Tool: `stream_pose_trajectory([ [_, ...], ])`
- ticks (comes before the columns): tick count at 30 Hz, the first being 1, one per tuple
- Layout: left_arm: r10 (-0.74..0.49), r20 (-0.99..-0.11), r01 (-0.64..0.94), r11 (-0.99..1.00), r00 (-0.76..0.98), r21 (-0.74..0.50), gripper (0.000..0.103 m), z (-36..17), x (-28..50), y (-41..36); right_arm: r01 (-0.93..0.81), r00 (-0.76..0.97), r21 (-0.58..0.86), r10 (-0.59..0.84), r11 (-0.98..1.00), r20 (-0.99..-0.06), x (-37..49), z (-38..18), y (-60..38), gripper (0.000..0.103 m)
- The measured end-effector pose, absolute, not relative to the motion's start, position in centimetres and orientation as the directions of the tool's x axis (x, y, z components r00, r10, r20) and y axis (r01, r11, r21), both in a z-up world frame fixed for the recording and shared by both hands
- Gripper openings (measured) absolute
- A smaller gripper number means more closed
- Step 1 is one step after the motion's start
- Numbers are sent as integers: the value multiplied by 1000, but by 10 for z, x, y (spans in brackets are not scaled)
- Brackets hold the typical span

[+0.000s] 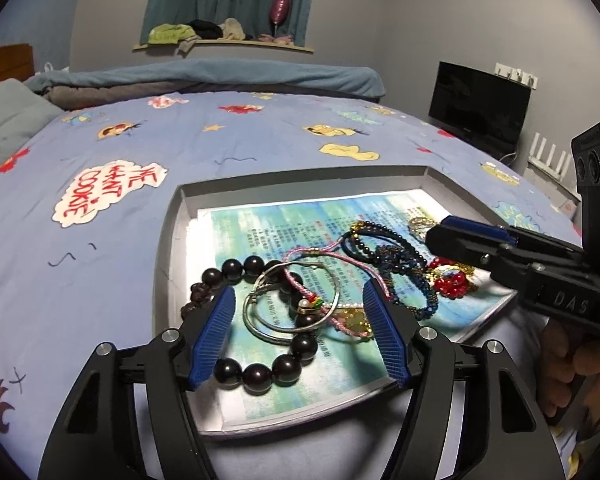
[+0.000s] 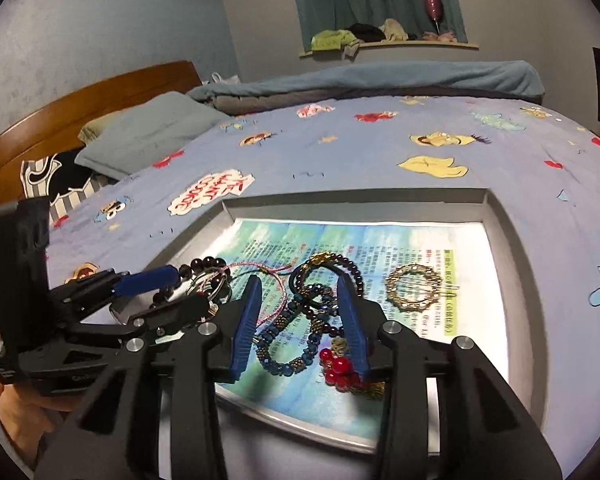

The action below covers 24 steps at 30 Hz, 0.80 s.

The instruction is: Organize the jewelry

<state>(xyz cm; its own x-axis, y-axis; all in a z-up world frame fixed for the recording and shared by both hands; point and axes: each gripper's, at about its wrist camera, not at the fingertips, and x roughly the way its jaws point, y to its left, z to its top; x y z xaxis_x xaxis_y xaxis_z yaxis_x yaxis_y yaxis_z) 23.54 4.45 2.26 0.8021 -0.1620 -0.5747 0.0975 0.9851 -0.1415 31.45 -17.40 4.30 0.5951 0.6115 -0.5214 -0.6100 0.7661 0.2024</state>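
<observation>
1. Left wrist view: the left tongs (image 1: pixel 300 322) gape wide and empty around silver bangles (image 1: pixel 288 308) at 12 o'clock, within the dark bead bracelet (image 1: pixel 268 364); closing could snag the pink cord (image 1: pixel 320 256).
2. Right wrist view: the right tongs (image 2: pixel 302 320) stand open, holding nothing, straddling the blue beaded bracelet (image 2: pixel 288 344) in the tray (image 2: pixel 500 216); the red bead cluster (image 2: pixel 338 368) at 5 o'clock may drag along.

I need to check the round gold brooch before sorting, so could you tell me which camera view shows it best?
The right wrist view: the gold brooch lies unobstructed on the printed paper, its full ring visible. In the left wrist view only a blurred sliver shows, behind the right gripper.
</observation>
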Motion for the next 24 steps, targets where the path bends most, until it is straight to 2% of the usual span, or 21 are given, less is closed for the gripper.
stream_pose_trajectory([
  [4,-153,-557,90,986,816,-139,69,26,231,45,-611,616,197,616,767,-491,307,47,-184,49],
  [6,-143,-539,82,987,830,-135,81,29,227,45,-616,628,192,623,764,-466,300,51,-190,52],
  [10,-136,-492,82,988,860,-130,84,37,211,45,-611,664,163,614,774,-427,285,57,-201,58],
  [11,-131,-485,79,989,865,-125,93,38,208,44,-609,670,161,612,777,-421,283,57,-204,62],
  [12,-120,-473,73,991,873,-116,94,39,204,43,-605,679,155,607,781,-413,279,58,-207,63],
  [17,-102,-431,68,993,897,-93,97,45,185,39,-590,705,138,591,795,-392,265,56,-220,76],
  [22,-91,-435,55,994,896,-95,98,42,175,40,-590,718,124,588,798,-373,249,54,-226,86],
  [24,-84,-428,45,994,900,-99,98,42,171,42,-591,726,117,590,798,-353,242,54,-228,94],
])
